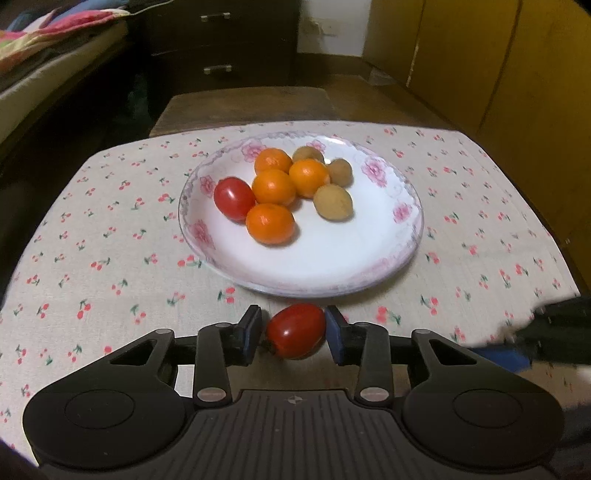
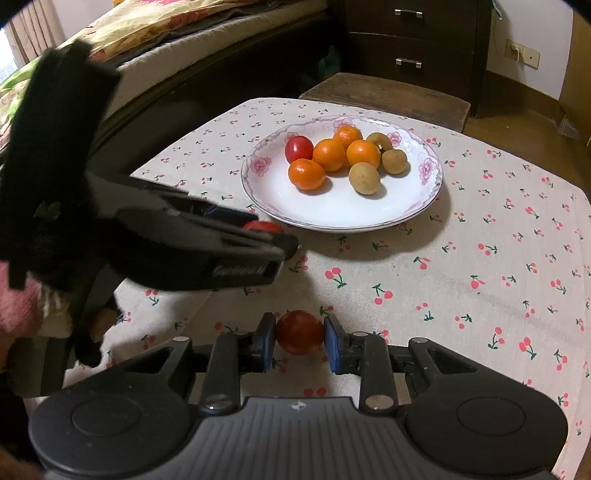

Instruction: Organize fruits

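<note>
A white plate with pink flowers point(image 1: 369, 273) point(image 2: 332, 206) sits mid-table and holds a red cherry tomato point(image 1: 233, 198) point(image 2: 298, 148), several small oranges point(image 1: 273, 186) point(image 2: 328, 154) and three brown longans point(image 1: 333, 202) point(image 2: 364, 178). In the left wrist view my left gripper point(image 1: 293, 325) is shut on another cherry tomato point(image 1: 295, 331), just in front of the plate's near rim. My right gripper point(image 2: 300, 328) is shut on a third tomato point(image 2: 300, 332), low over the cloth and nearer to me. The left gripper point(image 2: 273, 240) also shows in the right wrist view, left of the plate.
A cherry-print cloth point(image 1: 110, 229) point(image 2: 498, 258) covers the small table. A wooden stool point(image 2: 388, 94) stands behind it, with a dark drawer chest point(image 2: 410, 40) farther back. A bed point(image 2: 166, 33) runs along the left, and yellow cabinets point(image 1: 498, 55) along the right.
</note>
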The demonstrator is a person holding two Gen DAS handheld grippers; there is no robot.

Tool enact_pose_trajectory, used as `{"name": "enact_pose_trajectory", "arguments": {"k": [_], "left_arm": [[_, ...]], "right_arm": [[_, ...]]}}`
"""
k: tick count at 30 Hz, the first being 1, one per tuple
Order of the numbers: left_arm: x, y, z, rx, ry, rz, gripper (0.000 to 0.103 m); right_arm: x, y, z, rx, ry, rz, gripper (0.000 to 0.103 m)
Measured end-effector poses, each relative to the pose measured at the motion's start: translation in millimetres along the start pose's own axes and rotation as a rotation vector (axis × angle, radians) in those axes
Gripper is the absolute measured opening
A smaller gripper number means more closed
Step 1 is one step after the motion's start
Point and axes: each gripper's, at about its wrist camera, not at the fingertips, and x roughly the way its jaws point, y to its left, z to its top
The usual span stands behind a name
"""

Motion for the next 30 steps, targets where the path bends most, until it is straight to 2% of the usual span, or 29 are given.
{"name": "enact_pose_trajectory", "arguments": {"k": [13, 22, 30], "left_arm": [[-33, 0, -25, 0.0, 0.011, -0.018, 0.042], [-37, -5, -42, 0.032, 0.037, -0.018, 0.042], [-35, -6, -43, 0.049, 0.028, -0.006, 0.051]], "right_arm": [[-9, 8, -7, -0.005, -0.011, -0.005, 0.03], [0, 12, -19, -0.024, 0.025, -0.008, 0.03], [-1, 12, -19, -0.03, 0.028, -0.006, 0.03]]}}
